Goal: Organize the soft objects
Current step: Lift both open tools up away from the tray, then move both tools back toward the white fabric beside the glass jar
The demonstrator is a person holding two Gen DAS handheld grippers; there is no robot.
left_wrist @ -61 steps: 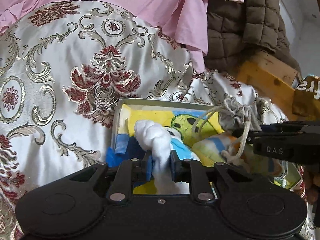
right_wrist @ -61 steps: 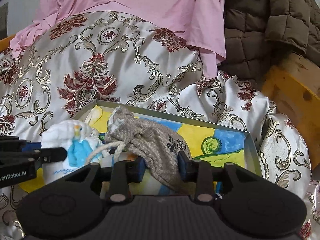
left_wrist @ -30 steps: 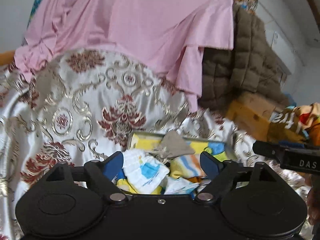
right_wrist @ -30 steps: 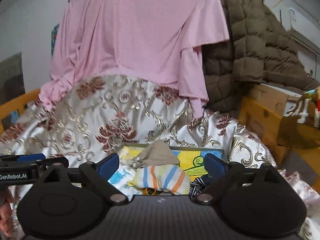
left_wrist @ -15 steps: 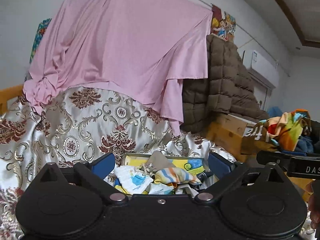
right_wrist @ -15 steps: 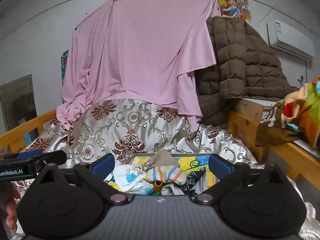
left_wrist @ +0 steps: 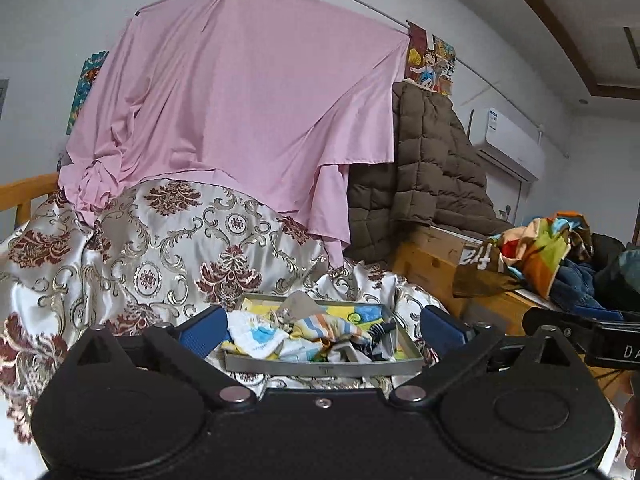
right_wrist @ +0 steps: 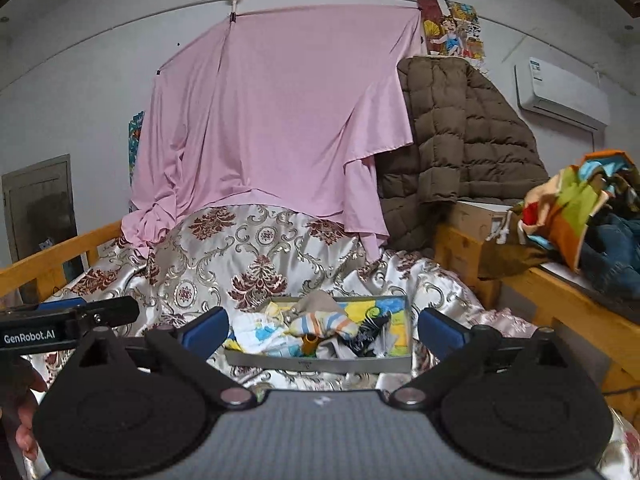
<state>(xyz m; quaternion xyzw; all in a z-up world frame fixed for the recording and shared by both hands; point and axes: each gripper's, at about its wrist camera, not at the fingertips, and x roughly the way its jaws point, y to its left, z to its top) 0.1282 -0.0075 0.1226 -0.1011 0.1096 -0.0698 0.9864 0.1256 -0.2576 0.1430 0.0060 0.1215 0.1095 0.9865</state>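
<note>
Both tools (left_wrist: 322, 330) (right_wrist: 322, 330) withdrawn, spread, empty

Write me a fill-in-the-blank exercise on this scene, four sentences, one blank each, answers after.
1. The small soft items lie piled in a shallow grey ____ with a bright cartoon-printed floor.
2. Both the left gripper and the right gripper have their blue-padded fingers wide ____, holding nothing.
3. Over the floral satin bedspread hangs a large plain sheet coloured ____.
4. On top of the pile sits a sock with orange, blue and ____ stripes.

Missing words: tray; open; pink; white
</note>
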